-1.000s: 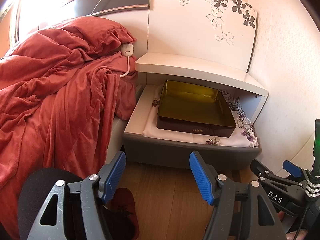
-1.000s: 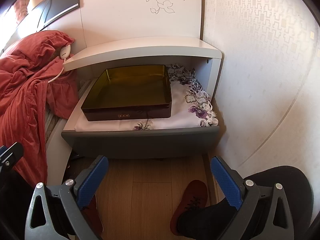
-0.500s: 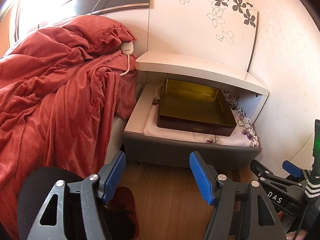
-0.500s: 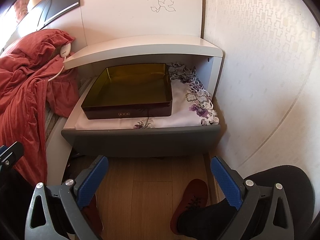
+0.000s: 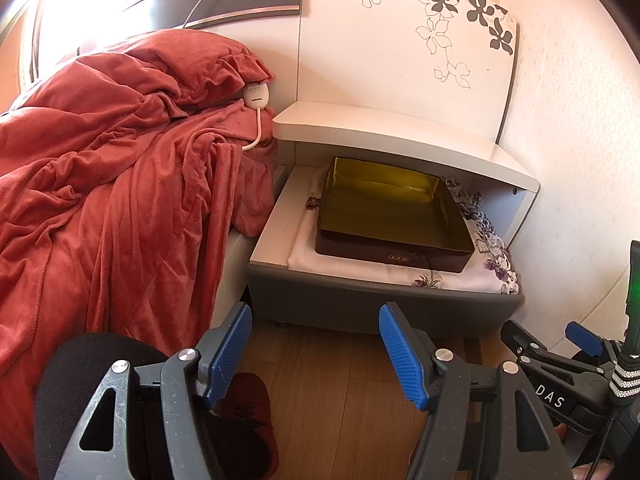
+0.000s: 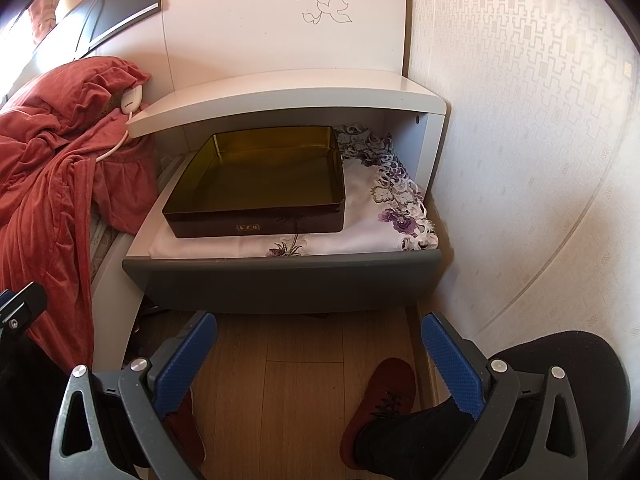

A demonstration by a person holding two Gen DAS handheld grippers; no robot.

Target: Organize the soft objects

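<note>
A rumpled red blanket (image 5: 104,184) lies over the bed at the left and hangs down its side; it also shows in the right wrist view (image 6: 44,168). A red pillow (image 5: 188,64) sits at the bed's head. My left gripper (image 5: 316,354) is open and empty above the wooden floor, short of the nightstand. My right gripper (image 6: 316,364) is open and empty, also above the floor in front of the nightstand. The right gripper shows at the lower right of the left wrist view (image 5: 560,356).
A nightstand (image 6: 280,280) holds an empty dark tin box (image 6: 260,184) on a white floral cloth (image 6: 396,216). A white corded controller (image 5: 257,96) rests on the blanket. Red slippers (image 6: 380,396) are on my feet on the floor. Wall at right.
Both views have shifted slightly, the nightstand sitting a little higher in frame. Both grippers stay open and empty.
</note>
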